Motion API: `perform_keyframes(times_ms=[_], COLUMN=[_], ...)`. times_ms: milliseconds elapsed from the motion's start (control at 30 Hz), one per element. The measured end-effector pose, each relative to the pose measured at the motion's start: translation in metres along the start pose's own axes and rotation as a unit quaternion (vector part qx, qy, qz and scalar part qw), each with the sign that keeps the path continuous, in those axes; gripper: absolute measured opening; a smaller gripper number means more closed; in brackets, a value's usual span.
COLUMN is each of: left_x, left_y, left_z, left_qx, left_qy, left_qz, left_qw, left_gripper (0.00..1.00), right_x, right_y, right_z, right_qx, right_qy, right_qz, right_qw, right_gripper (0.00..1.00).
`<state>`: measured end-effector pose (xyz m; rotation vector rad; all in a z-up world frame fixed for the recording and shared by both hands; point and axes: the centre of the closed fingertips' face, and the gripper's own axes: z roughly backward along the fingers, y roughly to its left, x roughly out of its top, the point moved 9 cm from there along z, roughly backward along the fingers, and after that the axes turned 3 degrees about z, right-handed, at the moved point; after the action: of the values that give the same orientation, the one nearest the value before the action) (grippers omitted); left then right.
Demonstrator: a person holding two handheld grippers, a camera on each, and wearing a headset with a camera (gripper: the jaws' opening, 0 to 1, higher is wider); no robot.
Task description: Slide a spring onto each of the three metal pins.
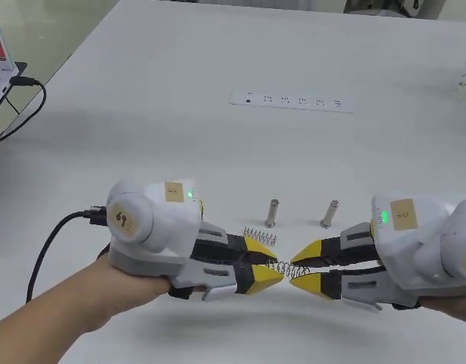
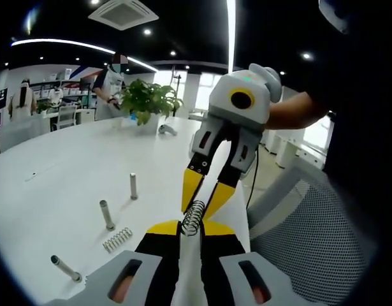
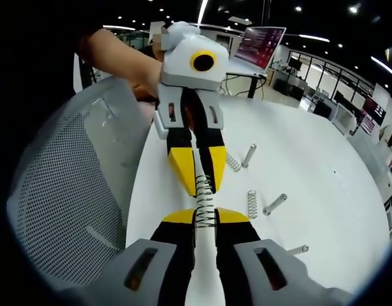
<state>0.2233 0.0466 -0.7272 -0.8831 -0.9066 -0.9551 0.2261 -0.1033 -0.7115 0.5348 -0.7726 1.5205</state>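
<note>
A thin metal spring (image 1: 287, 268) stretches level between my two grippers, just above the white table (image 1: 179, 98). My left gripper (image 1: 277, 271) is shut on one end and my right gripper (image 1: 294, 271) on the other, yellow tips facing. In the left gripper view the spring (image 2: 193, 217) sits between my left gripper's (image 2: 190, 227) jaws. In the right gripper view the spring (image 3: 204, 197) runs from my right gripper (image 3: 205, 218) up to the left one. Two steel pins (image 1: 272, 213) (image 1: 330, 214) stand upright behind. A third pin (image 3: 297, 250) shows too. A loose spring (image 1: 261, 235) lies near the pins.
A white power strip (image 1: 292, 101) lies further back on the table. A black cable (image 1: 54, 243) trails from the left gripper toward the left edge. A second loose spring (image 3: 252, 204) rests beside a pin. A mesh chair (image 3: 81, 178) stands off the table's near edge.
</note>
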Motion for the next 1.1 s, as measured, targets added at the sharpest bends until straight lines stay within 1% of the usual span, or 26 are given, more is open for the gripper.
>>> perform_keyframes(times_ms=[100,267,367,467,600,667,733,800,900,933,967,1033,1100], left_x=[0.001,0.001,0.0,0.001,-0.001,-0.002,-0.001,-0.001,-0.001,-0.003,-0.003,-0.002,-0.003], left_y=[0.0,0.001,0.0,0.0,0.001,0.001,0.001,0.001,0.002,0.003,0.003,0.003,0.003], left_z=[0.001,0.001,0.001,0.0,0.0,0.0,0.0,0.0,0.0,0.001,0.001,0.001,0.001], left_qx=[-0.001,0.002,0.0,-0.001,-0.002,-0.002,-0.003,-0.003,-0.002,0.004,0.001,0.005,0.005], left_qy=[-0.003,-0.004,-0.003,-0.004,0.001,-0.003,-0.008,-0.007,-0.003,0.006,0.002,0.001,0.003], left_qz=[0.005,0.007,0.007,0.009,0.008,0.012,0.014,0.012,0.009,0.004,0.003,0.005,0.004], left_qw=[1.0,1.0,1.0,0.9999,1.0,0.9999,0.9999,0.9999,0.9999,1.0,1.0,1.0,1.0], left_gripper=[0.03,0.03,0.03,0.03,0.03,0.03,0.03,0.03,0.02,0.02,0.02,0.02,0.02], right_x=[-0.002,-0.012,-0.014,-0.015,-0.012,-0.008,-0.006,-0.003,0.002,0.006,0.006,0.006,0.007], right_y=[-0.001,-0.002,-0.002,-0.001,0.0,-0.001,-0.002,-0.002,-0.003,-0.004,-0.004,-0.004,-0.003], right_z=[0.001,0.004,0.006,0.006,0.01,0.013,0.015,0.017,0.02,0.021,0.021,0.019,0.019], right_qx=[-0.002,-0.003,-0.006,-0.009,-0.013,-0.016,-0.017,-0.017,-0.017,-0.015,-0.014,-0.017,-0.016], right_qy=[0.003,0.008,0.001,-0.003,-0.011,-0.021,-0.022,-0.026,-0.042,-0.055,-0.056,-0.048,-0.051], right_qz=[-0.01,-0.026,-0.031,-0.028,-0.022,-0.018,-0.015,-0.011,-0.013,-0.022,-0.024,-0.014,-0.016], right_qw=[0.9999,0.9996,0.9995,0.9996,0.9996,0.9995,0.9995,0.9994,0.9989,0.9982,0.9981,0.9986,0.9985], right_gripper=[0.1,0.11,0.09,0.08,0.07,0.07,0.07,0.07,0.07,0.07,0.07,0.07,0.07])
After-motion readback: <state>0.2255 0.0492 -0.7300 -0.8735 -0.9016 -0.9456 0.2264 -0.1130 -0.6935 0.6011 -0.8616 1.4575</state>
